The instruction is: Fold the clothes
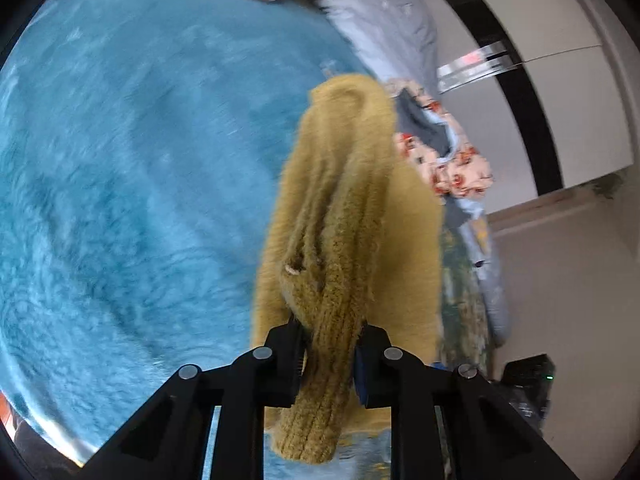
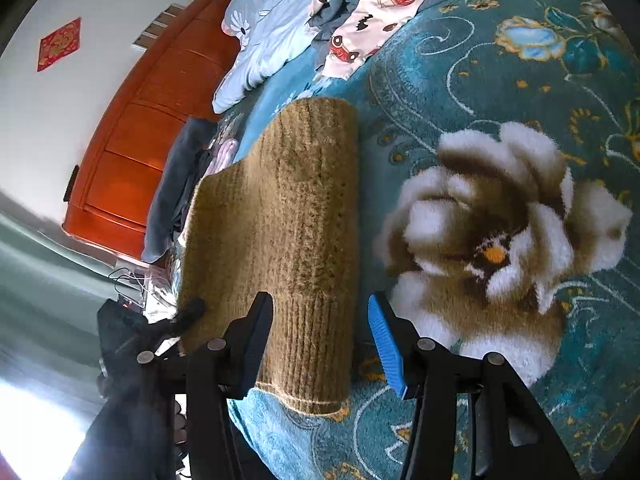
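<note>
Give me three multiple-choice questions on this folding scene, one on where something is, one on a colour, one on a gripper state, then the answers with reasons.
1. Where does the sweater lie in the right wrist view?
A. on a wooden floor
B. on the floral blanket
C. in a basket

2. What colour is the sweater?
A. mustard yellow
B. red
C. white

3. What state is the left gripper in?
A. open, holding nothing
B. out of view
C. shut on the sweater

Answers: 1 B, teal flowered fabric shows around and under it. 2 A, the knit looks mustard in both views. 3 C, a bunched ribbed part sits pinched between its fingers, while the right gripper stands open around the cuff.
</note>
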